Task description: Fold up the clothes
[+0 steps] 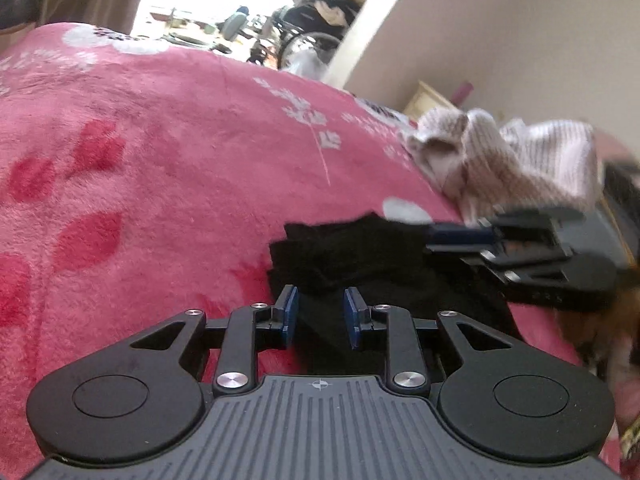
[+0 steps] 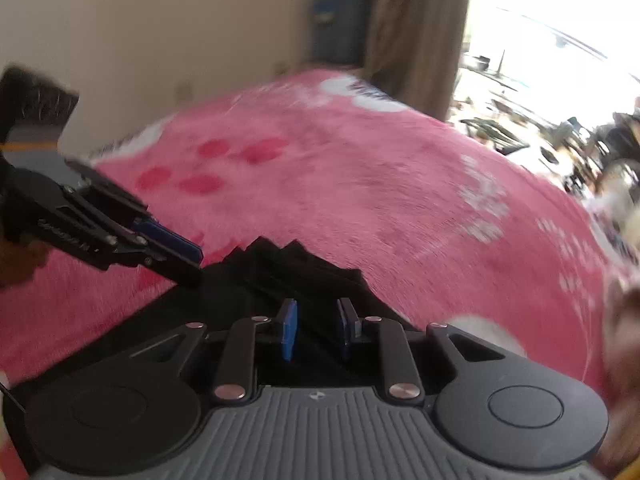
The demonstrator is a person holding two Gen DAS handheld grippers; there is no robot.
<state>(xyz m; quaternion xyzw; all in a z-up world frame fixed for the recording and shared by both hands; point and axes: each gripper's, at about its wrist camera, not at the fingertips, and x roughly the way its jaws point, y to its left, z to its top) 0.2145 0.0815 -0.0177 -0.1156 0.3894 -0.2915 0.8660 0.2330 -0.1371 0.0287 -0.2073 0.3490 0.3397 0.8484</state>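
Black garment (image 1: pixel 344 256), soft, limp, light, lies ahead of left gripper (image 1: pixel 321 316) and right gripper (image 2: pixel 316 330), both narrowly spread, pinching nothing; best taken at corners.

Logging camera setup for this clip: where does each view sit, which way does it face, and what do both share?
Left wrist view: on the left gripper, looking down its jaws across the pink floral blanket at a black garment; the right gripper enters from the right, a striped knit garment behind it.
Right wrist view: on the right gripper, facing the same blanket and black garment; the left gripper enters from the left.
Shared: blanket, black garment, both grippers, bright window.
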